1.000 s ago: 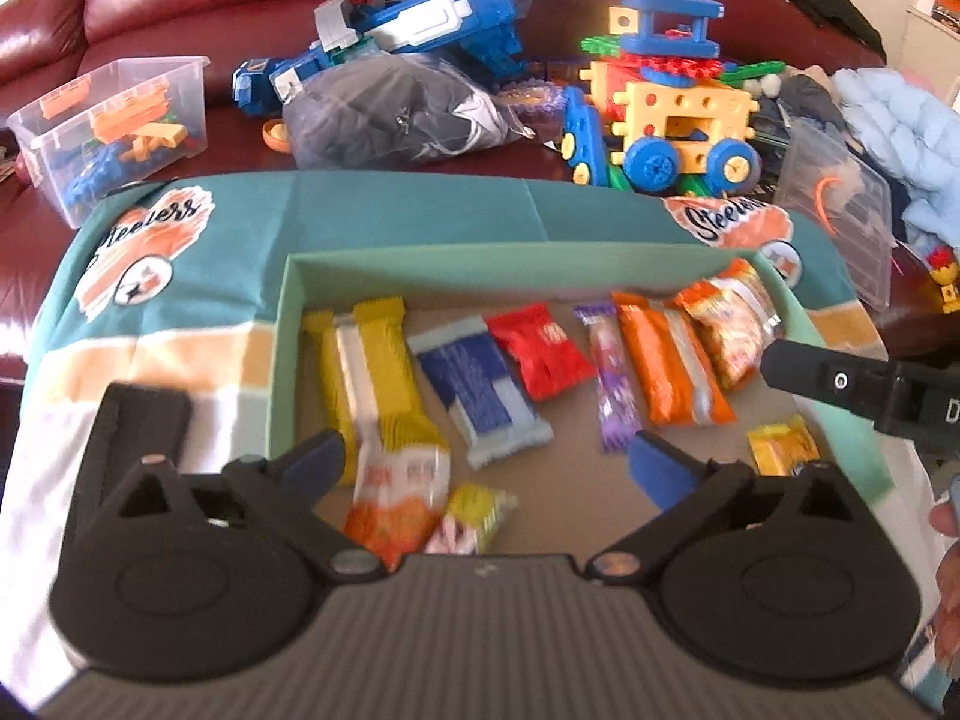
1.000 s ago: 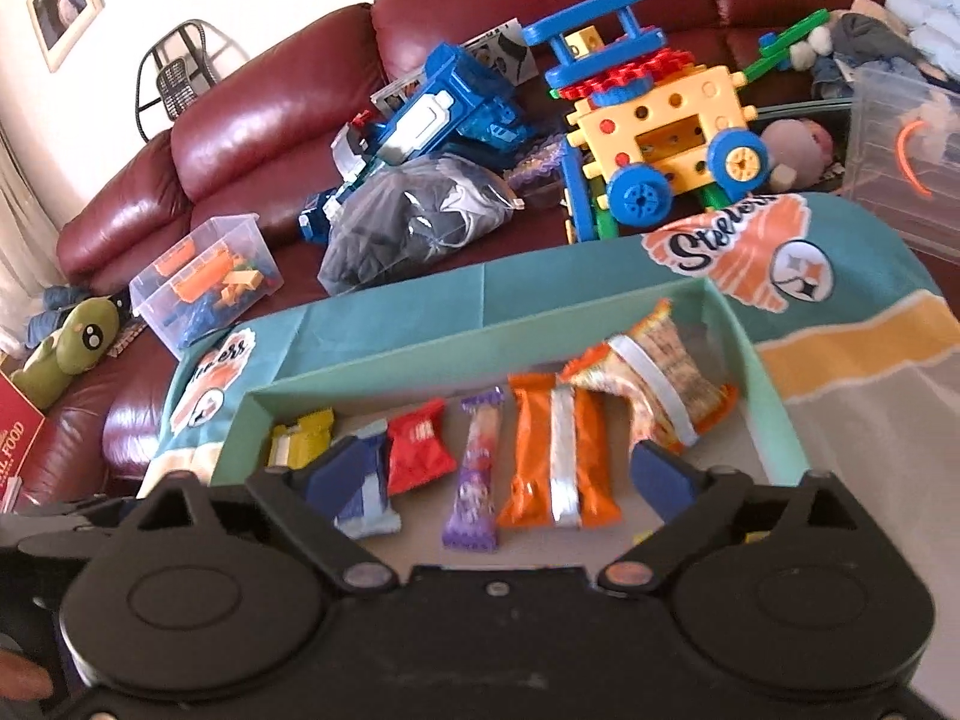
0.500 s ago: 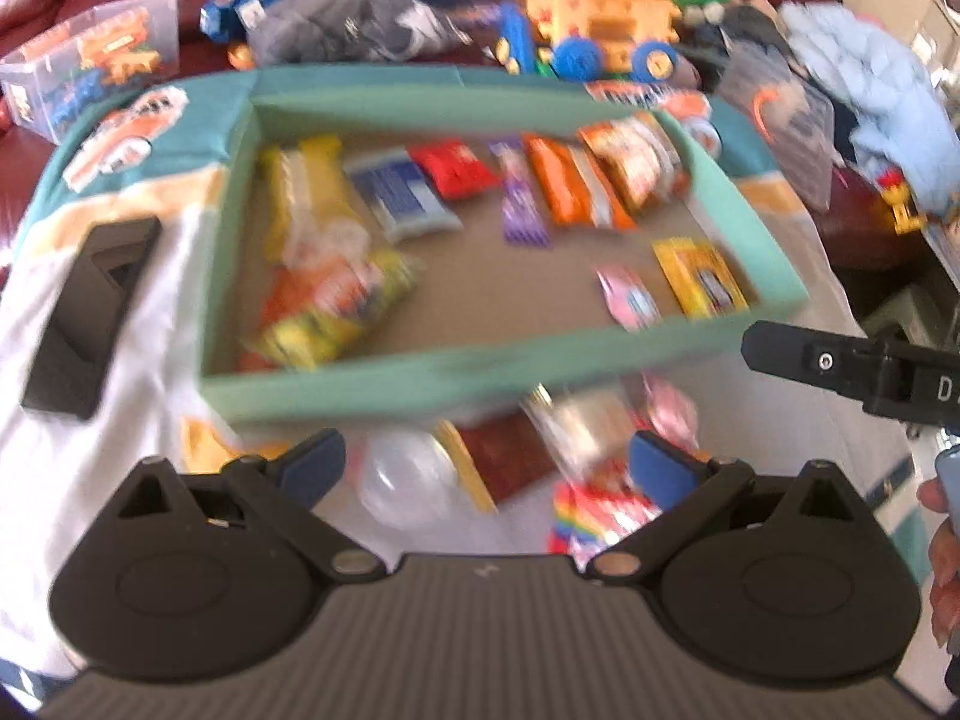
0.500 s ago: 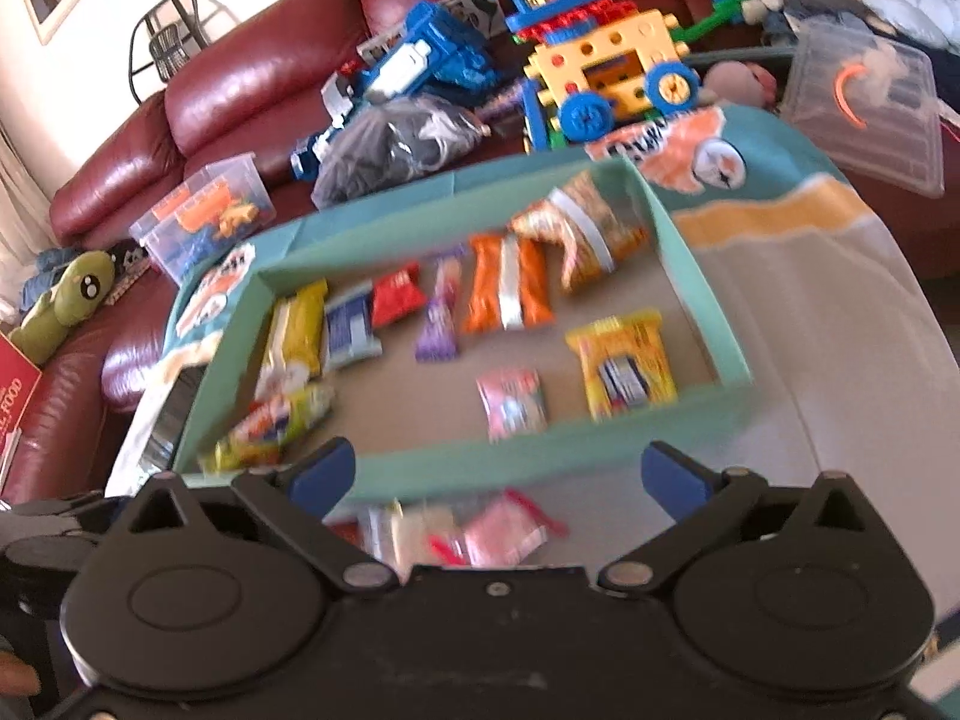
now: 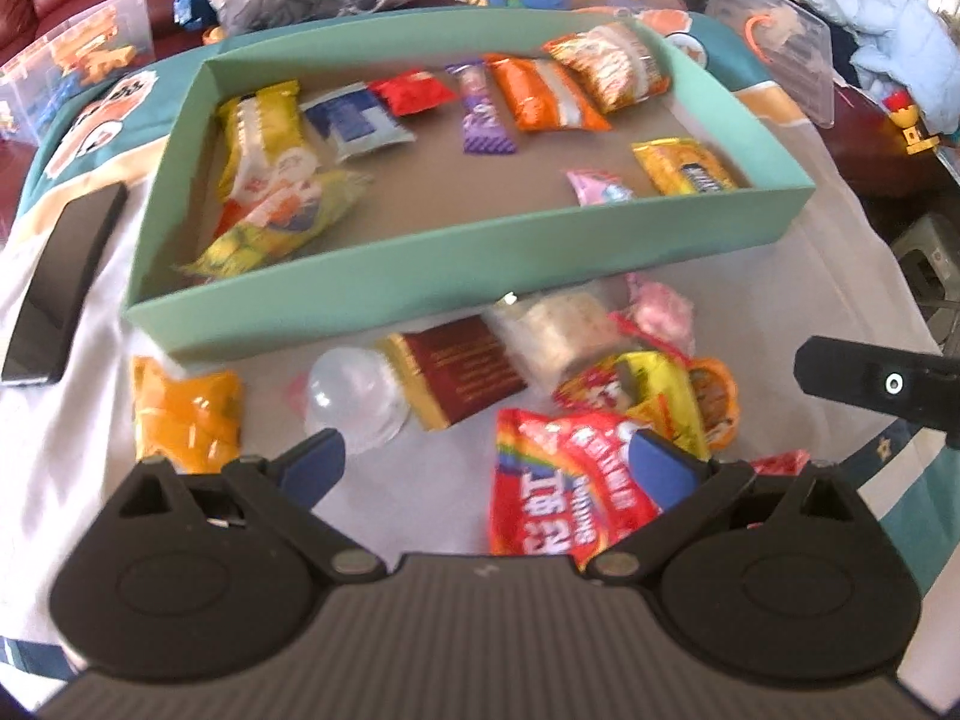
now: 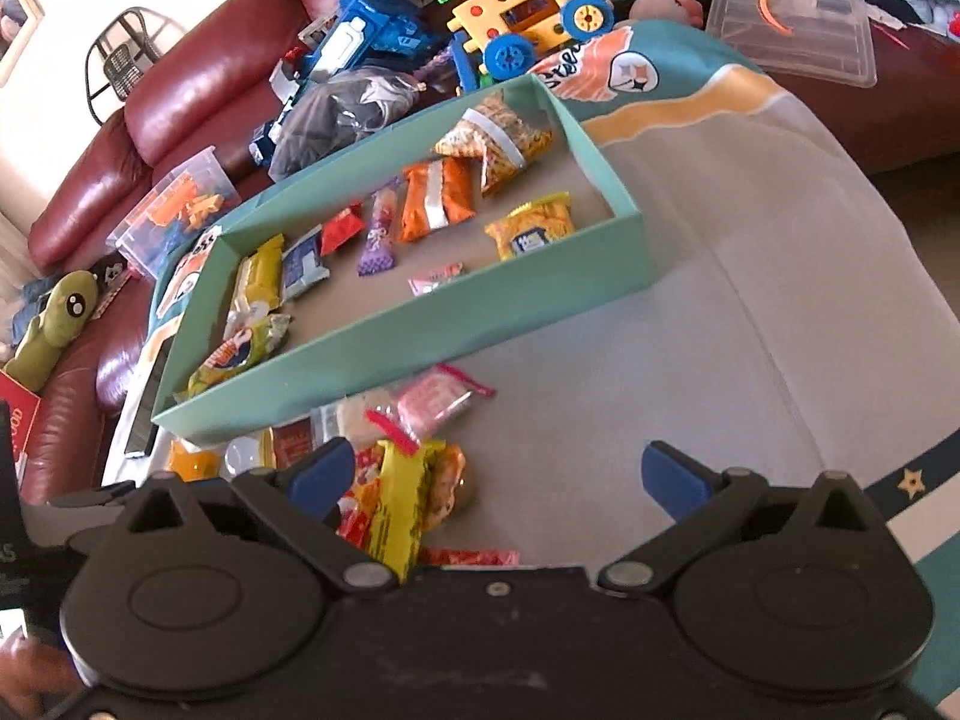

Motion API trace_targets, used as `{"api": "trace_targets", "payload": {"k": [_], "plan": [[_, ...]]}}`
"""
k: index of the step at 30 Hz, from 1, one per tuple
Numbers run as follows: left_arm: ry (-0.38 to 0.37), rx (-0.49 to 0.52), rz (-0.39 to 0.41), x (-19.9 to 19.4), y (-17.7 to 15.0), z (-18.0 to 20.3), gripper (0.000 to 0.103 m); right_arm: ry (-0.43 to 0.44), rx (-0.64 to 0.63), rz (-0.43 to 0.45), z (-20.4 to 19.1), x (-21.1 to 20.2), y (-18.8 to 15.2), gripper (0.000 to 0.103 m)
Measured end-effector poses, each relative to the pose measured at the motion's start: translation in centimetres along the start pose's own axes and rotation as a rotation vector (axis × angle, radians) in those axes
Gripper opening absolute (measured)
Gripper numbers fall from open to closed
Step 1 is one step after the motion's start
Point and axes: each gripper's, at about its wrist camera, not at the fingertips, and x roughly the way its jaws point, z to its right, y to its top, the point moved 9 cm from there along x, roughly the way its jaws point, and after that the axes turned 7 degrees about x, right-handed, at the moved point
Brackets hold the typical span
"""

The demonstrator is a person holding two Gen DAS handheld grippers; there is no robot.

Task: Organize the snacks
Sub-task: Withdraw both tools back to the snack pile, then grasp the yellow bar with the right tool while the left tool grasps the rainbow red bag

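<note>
A teal box holds several wrapped snacks in rows; it also shows in the right wrist view. In front of it loose snacks lie on the cloth: a rainbow red bag, a dark red bar, a clear plastic ball, an orange pack, a yellow-red pack and a pink pack. My left gripper is open and empty above the loose pile. My right gripper is open and empty, just right of the pile.
A black phone lies left of the box. Toy vehicles, a grey bag and clear plastic bins crowd the red sofa behind. Bare grey cloth lies right of the box.
Both grippers have pulled back and up from over the box. The loose snack pile in front of the box has come into view beneath them.
</note>
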Motion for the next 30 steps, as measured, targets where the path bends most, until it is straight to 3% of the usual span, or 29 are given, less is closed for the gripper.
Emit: {"api": "trace_targets", "payload": {"k": [6,8,11,13,15,23,27,30], "plan": [[0.038,-0.011,-0.023,0.2,-2.1,-2.2,0.103,0.033,0.007,-0.025,-1.4,0.6,-0.8,0.103],[0.039,-0.033,-0.04,0.5,-2.8,-3.1,0.103,0.039,0.0,-0.026,-1.9,0.6,-1.1,0.097],[0.053,-0.047,-0.047,0.8,-3.8,-4.1,0.103,0.059,-0.008,-0.057,-2.5,1.0,-1.7,0.074],[0.053,-0.043,-0.045,0.6,-4.0,-4.5,0.103,0.052,-0.024,-0.074,-2.8,1.1,-2.1,0.046],[0.035,-0.043,-0.036,0.3,-4.1,-4.6,0.103,0.065,-0.036,-0.111,-3.4,1.5,-2.7,0.034],[-0.036,0.07,0.011,-1.5,-4.2,-2.8,0.103,0.04,-0.11,-0.196,-4.5,3.8,-4.8,0.028],[-0.079,0.093,0.011,-1.7,-4.1,-1.6,0.103,0.034,-0.122,-0.153,-4.3,3.4,-4.2,0.02],[-0.133,0.051,0.0,-1.4,-3.4,-0.8,0.103,0.021,-0.099,-0.116,-3.1,2.8,-3.0,0.02]]}}
